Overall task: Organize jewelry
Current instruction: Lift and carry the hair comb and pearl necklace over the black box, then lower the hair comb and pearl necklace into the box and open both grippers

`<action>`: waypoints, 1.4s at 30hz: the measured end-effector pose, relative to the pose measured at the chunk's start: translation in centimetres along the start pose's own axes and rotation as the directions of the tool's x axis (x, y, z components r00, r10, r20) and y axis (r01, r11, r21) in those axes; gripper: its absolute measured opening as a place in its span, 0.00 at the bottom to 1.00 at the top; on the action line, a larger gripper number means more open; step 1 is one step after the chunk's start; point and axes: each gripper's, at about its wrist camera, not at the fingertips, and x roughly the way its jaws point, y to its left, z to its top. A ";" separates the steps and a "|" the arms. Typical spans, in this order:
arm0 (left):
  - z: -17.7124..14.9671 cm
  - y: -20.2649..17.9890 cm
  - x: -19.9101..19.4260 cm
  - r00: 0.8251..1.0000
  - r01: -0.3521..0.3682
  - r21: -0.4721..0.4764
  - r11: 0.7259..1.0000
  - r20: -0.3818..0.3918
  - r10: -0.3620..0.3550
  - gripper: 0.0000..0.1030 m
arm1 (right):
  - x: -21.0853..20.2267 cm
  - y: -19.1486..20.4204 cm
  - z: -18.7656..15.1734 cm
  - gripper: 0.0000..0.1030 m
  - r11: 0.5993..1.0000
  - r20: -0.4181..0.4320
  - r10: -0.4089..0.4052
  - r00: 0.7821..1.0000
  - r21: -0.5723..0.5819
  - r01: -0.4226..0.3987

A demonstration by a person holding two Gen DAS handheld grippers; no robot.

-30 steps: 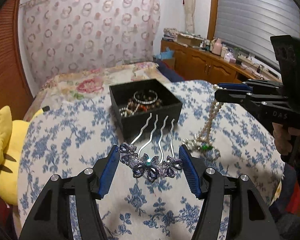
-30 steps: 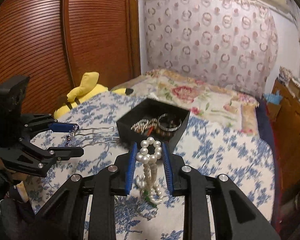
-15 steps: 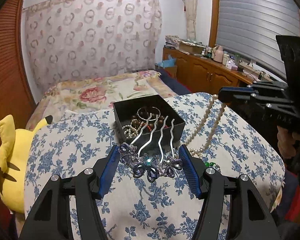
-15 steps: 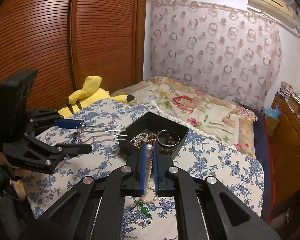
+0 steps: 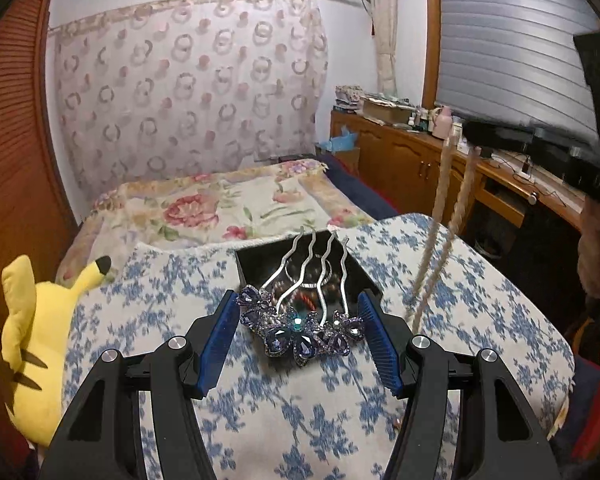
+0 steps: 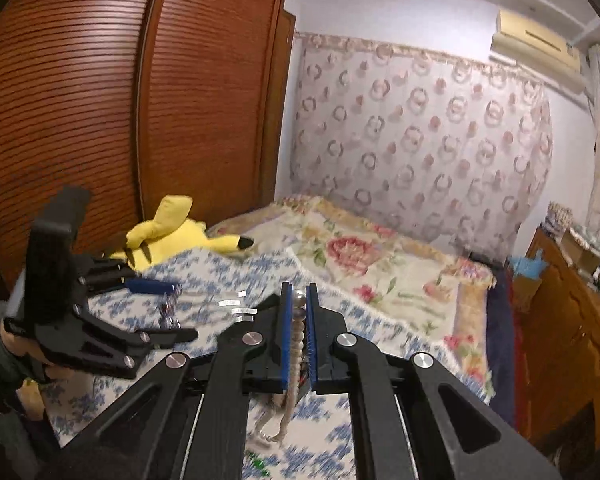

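Both grippers have risen. The left gripper clamps the comb, prongs over the box at 12 o'clock; the right gripper, fingers together, lifts the pearls, ready for boxing.

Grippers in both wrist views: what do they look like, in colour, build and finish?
Both match. The left gripper and the right gripper have matte black angular plastic linkage arms with triangular cut-outs and round silver pivot bolts. Each finger carries a bright blue ribbed pad. A tall black block rises from the back of the left one, seen from the right wrist. No cables or sleeves are visible.
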 end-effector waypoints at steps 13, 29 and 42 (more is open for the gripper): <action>1.5 1.7 5.0 0.999 -0.010 -0.028 1.000 -0.046 0.009 0.57 | 1.8 -2.0 5.0 0.08 0.999 0.060 0.022 0.998 -0.034 -0.020; 2.2 2.9 10.2 0.996 -0.006 -0.039 0.999 -0.094 0.002 0.57 | 10.8 -2.1 -2.8 0.08 0.995 -0.164 0.096 0.982 0.052 -0.088; 2.2 2.9 13.2 0.991 -0.029 -0.029 0.999 -0.134 0.025 0.57 | 12.0 -2.4 -3.8 0.39 0.993 -0.182 0.103 0.978 0.069 -0.092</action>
